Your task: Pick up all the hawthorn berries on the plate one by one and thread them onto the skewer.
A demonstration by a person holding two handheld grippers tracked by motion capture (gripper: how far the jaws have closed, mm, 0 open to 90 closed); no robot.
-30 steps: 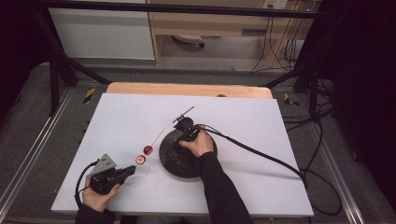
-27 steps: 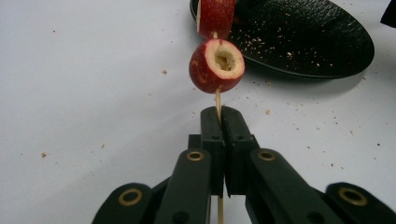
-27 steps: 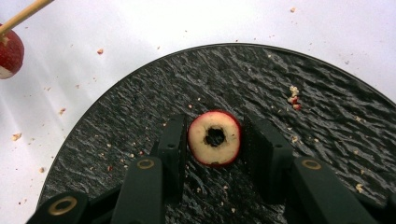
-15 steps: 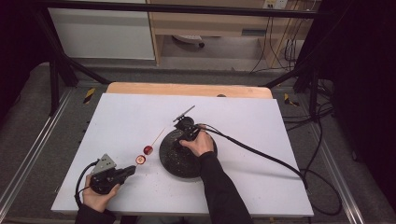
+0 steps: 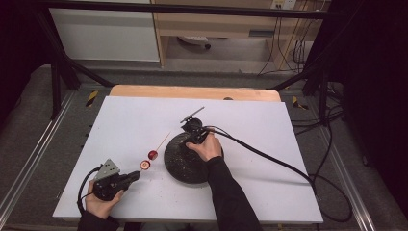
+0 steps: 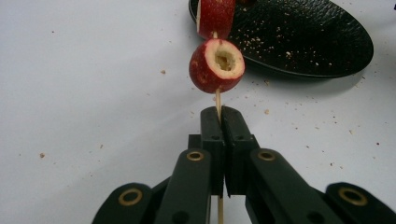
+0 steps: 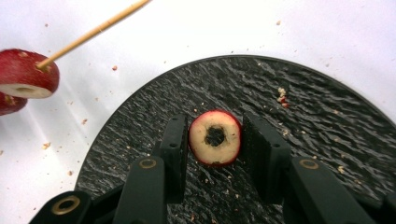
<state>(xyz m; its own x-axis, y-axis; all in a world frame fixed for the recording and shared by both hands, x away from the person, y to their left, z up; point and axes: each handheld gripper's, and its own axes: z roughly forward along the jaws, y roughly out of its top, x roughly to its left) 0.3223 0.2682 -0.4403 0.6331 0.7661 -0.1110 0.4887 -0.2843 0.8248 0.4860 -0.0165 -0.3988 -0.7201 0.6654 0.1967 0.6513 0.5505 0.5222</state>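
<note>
The right tool (image 7: 215, 140) clamped on the cored fruit slice (image 7: 215, 137) could crack it, while the left tool (image 6: 220, 122) pinches the skewer (image 6: 217, 100).

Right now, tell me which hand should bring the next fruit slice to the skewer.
Right. The right tool already has the cored fruit slice between its jaws on the black plate. The left tool is shut on the skewer, steadying it with two pieces threaded.

Rough-textured matt black plate (image 7: 299, 112), thin wooden skewer (image 6: 217, 100), smooth matt white table (image 5: 269, 130), crumb-speckled.
</note>
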